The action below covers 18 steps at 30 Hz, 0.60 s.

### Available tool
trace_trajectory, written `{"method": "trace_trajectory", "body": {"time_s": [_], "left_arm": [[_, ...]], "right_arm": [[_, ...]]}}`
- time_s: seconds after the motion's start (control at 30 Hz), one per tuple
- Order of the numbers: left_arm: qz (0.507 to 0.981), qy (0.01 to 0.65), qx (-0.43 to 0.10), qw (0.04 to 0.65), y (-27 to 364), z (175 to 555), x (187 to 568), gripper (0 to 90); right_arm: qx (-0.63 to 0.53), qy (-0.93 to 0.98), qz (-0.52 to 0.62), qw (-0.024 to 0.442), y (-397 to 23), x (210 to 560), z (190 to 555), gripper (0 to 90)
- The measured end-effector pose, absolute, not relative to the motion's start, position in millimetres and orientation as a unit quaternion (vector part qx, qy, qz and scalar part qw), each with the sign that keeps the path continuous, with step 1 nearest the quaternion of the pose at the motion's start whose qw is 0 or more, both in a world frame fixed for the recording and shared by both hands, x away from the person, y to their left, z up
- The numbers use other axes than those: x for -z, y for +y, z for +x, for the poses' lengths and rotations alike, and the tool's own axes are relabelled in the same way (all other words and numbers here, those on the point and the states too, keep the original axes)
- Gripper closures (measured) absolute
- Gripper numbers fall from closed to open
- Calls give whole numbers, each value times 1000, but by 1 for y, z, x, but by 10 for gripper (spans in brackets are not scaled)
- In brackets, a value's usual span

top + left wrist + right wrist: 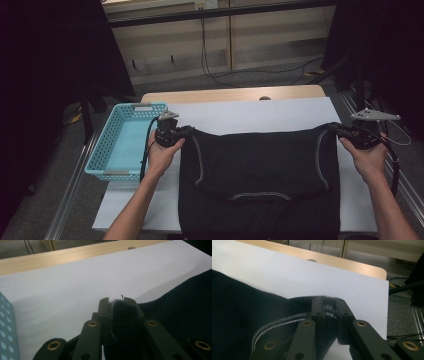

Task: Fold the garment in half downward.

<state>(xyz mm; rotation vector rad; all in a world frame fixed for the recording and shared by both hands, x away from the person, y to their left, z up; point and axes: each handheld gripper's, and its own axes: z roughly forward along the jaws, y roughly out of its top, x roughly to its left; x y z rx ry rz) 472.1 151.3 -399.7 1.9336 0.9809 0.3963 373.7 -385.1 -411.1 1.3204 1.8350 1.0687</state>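
Garment [260, 170] spread on desk [240, 112], near end hanging off. We've got L claw [117, 301] & R claw [329, 300] each clamped on a far corner; fold not done yet.

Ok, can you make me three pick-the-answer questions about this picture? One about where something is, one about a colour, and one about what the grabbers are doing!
1. Where is the basket?
A. At the table's left edge
B. On top of the garment
C. At the table's right edge

2. What colour is the garment?
A. White
B. Black
C. Red

3. What are the left gripper and the right gripper doing?
A. Both open above the cloth
B. One is inside the basket
C. Each is shut on a corner of the garment

Answers: 1 A, the basket sits beside the left hand. 2 B, the cloth is black with pale stitching. 3 C, fabric is pinched between each pair of jaws.
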Motion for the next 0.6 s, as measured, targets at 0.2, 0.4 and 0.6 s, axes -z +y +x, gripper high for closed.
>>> {"method": "trace_trajectory", "body": {"time_s": [0.2, 0.4, 0.6], "left_arm": [[775, 401, -176, 455, 153, 480, 387, 772], [766, 404, -185, 464, 153, 488, 381, 773], [764, 413, -176, 464, 155, 499, 382, 773]], "right_arm": [[-410, 685, 508, 324, -387, 404, 382, 798], [-408, 683, 509, 329, -384, 398, 394, 798], [-405, 685, 511, 325, -381, 398, 408, 797]]}}
